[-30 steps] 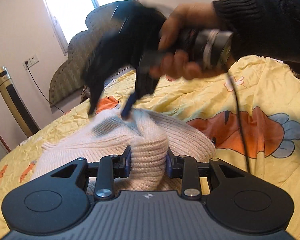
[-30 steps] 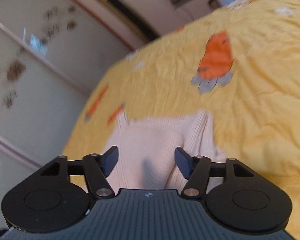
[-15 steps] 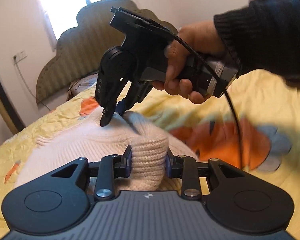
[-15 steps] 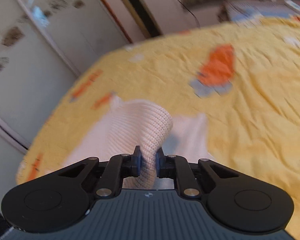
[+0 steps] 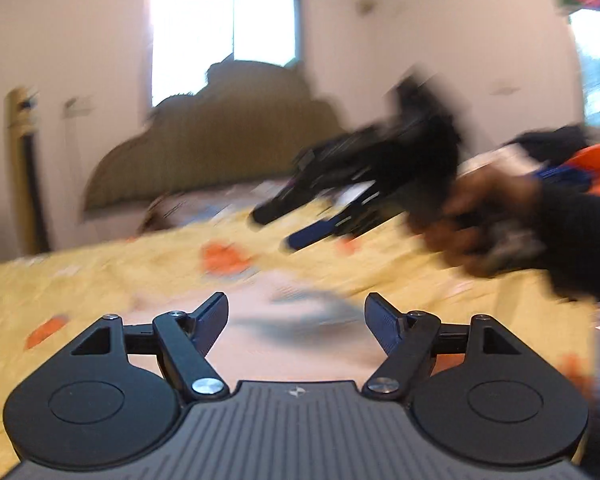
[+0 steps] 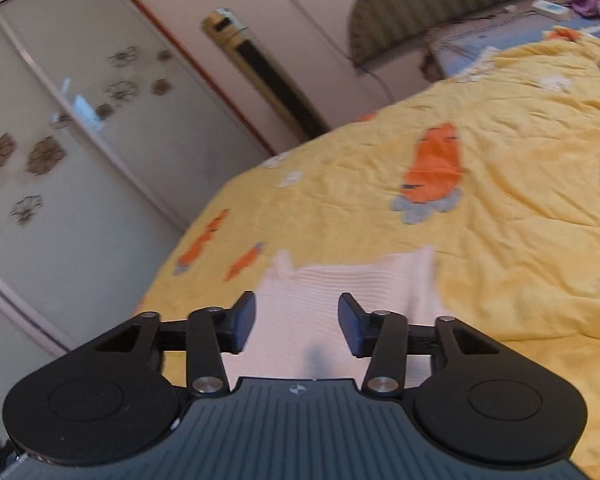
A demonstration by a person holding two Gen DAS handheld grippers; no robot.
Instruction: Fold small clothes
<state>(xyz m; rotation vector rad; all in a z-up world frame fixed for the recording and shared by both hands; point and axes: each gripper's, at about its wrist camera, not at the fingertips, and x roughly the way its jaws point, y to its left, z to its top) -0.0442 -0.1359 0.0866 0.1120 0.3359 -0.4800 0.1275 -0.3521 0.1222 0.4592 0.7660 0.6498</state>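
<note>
A cream knitted sweater [image 6: 352, 280] lies flat on the yellow carrot-print bedspread [image 6: 500, 264]. My right gripper [image 6: 297, 322] hovers above its near part, jaws opening, with nothing pinched between the pads. In the blurred left wrist view the sweater [image 5: 300, 332] shows as a pale patch below my left gripper [image 5: 296, 320], whose jaws are also opening and are apart from the cloth. The right gripper [image 5: 288, 226] appears there too, lifted above the bed in a person's hand [image 5: 484, 224], its fingers spread.
A padded headboard [image 5: 220, 152] and a window [image 5: 224, 36] stand behind the bed. A sliding wardrobe [image 6: 72, 140] and a tall narrow heater [image 6: 268, 68] are past the bed's left edge. A pillow and small items [image 6: 548, 8] lie at the head end.
Both grippers pinched folds of the sweater half a second ago; both have let go, opened and risen. The sweater now lies flat. The right gripper has pulled back to the right.
</note>
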